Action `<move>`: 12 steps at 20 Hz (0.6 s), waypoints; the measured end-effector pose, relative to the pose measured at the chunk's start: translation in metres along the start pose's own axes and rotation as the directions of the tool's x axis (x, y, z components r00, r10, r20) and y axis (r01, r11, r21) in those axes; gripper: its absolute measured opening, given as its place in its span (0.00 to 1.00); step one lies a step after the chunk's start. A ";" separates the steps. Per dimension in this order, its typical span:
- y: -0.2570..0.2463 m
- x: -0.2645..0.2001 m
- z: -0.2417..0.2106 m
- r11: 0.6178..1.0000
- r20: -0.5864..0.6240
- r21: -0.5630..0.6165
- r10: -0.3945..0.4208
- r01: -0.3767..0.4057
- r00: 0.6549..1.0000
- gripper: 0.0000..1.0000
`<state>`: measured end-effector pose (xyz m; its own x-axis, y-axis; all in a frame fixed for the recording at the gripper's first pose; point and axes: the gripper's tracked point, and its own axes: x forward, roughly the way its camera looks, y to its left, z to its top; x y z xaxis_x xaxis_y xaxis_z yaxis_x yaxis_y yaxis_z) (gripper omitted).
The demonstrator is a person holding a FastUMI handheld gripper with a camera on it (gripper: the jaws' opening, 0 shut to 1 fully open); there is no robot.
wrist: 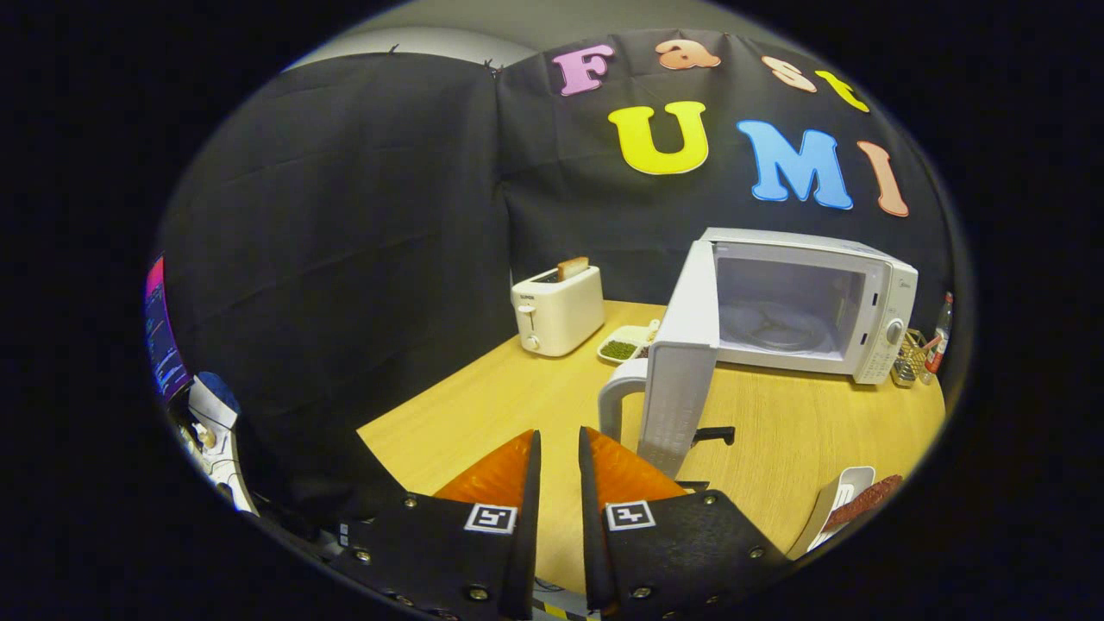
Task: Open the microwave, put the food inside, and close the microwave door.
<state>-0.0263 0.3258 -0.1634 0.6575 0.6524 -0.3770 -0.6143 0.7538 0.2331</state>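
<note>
Microwave (811,302) sat at the back of the counter (517,405) with its door (681,371) swung wide and the cavity empty, so opening looked done. Food, probably sausage, lay on a white tray (841,504) off to the fingers' right. Fingers (559,457) were nearly closed, holding nothing. Next job: open up and grab that tray.

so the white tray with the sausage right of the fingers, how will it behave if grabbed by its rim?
The tray looks thin and shallow, so probably light. The sausage lies loose, so it may roll if tilted. The gripper is nearly closed, empty.
</note>
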 end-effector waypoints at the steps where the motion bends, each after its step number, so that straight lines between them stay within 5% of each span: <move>1: 0.002 -0.011 0.009 1.000 0.031 0.001 0.018 -0.018 0.999 0.34; 2: 0.001 -0.019 0.016 1.000 0.052 0.002 0.020 -0.020 0.998 0.49; 4: -0.016 -0.036 0.028 1.000 0.098 -0.007 -0.028 0.029 0.995 0.99; 12: -0.126 -0.090 0.037 0.967 0.133 0.083 -0.252 0.243 0.959 0.97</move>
<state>0.0083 0.1754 -0.1257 0.8430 0.4457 -0.3010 -0.3980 0.8934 0.2084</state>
